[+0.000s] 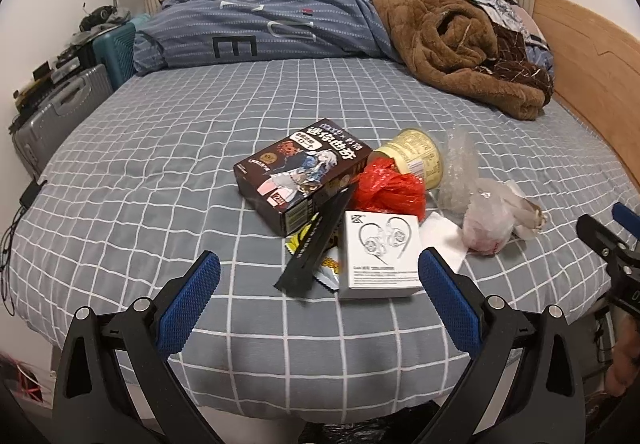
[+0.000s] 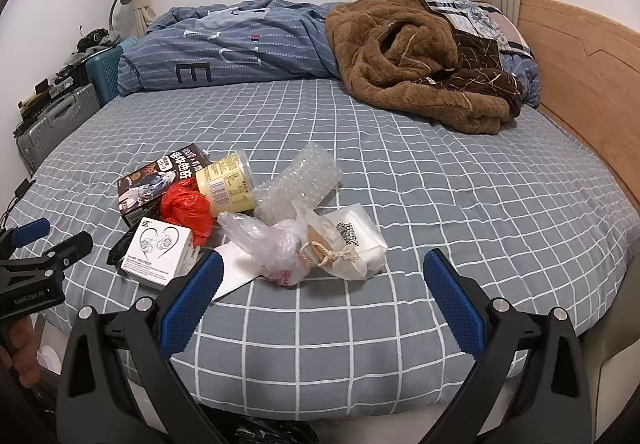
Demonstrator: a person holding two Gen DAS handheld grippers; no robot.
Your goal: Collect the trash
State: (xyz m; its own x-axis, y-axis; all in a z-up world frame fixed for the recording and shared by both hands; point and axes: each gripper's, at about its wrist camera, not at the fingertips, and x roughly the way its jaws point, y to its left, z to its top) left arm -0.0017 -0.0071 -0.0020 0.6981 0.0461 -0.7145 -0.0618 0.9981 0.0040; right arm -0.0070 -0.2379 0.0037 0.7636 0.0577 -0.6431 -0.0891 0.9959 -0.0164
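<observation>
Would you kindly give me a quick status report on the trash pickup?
Left gripper open, empty. Right gripper open, empty. Trash pile untouched on bed. Nothing in the way.

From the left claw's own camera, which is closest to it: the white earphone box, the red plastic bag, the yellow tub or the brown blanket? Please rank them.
1. White earphone box: just ahead of the open left claw, toward its right finger.
2. Red plastic bag: behind the box.
3. Yellow tub: on its side, behind the bag.
4. Brown blanket: far right, near the headboard.
</observation>
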